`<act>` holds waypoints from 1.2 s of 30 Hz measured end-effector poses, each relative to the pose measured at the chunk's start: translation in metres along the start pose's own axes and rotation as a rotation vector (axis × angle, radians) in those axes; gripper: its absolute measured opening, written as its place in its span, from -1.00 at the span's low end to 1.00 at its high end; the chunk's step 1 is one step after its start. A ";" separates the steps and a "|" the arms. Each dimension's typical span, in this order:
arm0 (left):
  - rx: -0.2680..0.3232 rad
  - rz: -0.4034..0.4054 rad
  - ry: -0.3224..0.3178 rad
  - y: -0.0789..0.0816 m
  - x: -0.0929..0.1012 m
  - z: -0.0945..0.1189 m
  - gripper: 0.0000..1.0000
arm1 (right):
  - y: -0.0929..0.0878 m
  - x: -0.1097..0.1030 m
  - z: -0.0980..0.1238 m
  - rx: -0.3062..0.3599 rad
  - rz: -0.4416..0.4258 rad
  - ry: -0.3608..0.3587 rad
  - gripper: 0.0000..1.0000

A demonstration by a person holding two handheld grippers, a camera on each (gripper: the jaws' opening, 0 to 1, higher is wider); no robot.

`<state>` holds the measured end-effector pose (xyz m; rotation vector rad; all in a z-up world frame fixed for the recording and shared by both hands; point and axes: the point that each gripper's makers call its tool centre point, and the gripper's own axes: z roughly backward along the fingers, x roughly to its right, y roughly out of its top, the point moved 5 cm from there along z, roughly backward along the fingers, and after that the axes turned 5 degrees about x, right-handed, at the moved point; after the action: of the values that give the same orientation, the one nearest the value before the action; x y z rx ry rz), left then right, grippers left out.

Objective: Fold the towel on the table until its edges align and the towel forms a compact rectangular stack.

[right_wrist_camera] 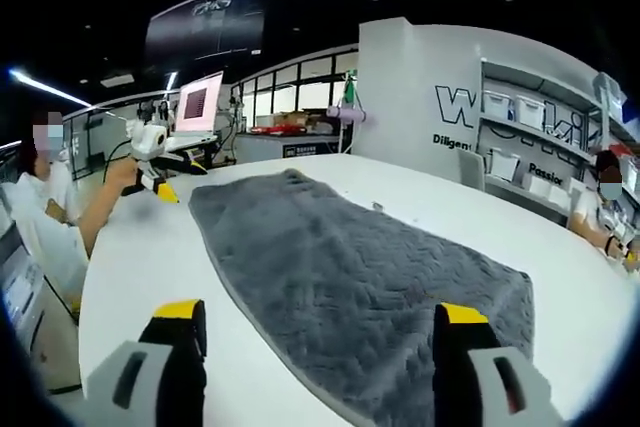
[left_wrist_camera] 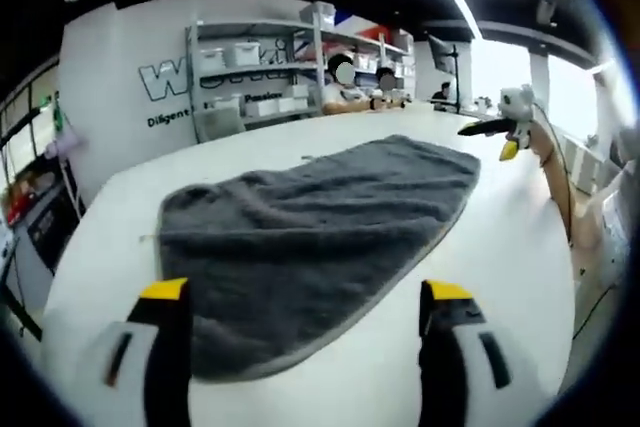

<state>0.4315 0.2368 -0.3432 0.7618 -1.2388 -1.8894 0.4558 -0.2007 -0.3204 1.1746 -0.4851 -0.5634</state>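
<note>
Towel point(left_wrist_camera: 320, 237) spread flat and unfolded on the white table point(left_wrist_camera: 500, 277).

The grey towel point(right_wrist_camera: 360, 287) is seen lying open across the round table point(right_wrist_camera: 140, 257), one layer thick, with a paler hem along its edge. The left gripper point(left_wrist_camera: 305, 302) is held over the towel's near end, jaws wide apart and holding nothing. The right gripper point(right_wrist_camera: 320, 322) is held above another end, jaws likewise apart and empty. Shelves point(left_wrist_camera: 260, 67) with white bins are seen against the far wall.
</note>
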 end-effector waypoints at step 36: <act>-0.012 0.212 0.207 -0.030 -0.051 0.032 0.72 | -0.003 -0.007 -0.005 -0.031 0.026 0.016 0.95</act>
<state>0.4268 0.3030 -0.3553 0.7671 -1.1305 -1.6034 0.4534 -0.1936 -0.3249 1.1407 -0.4757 -0.5365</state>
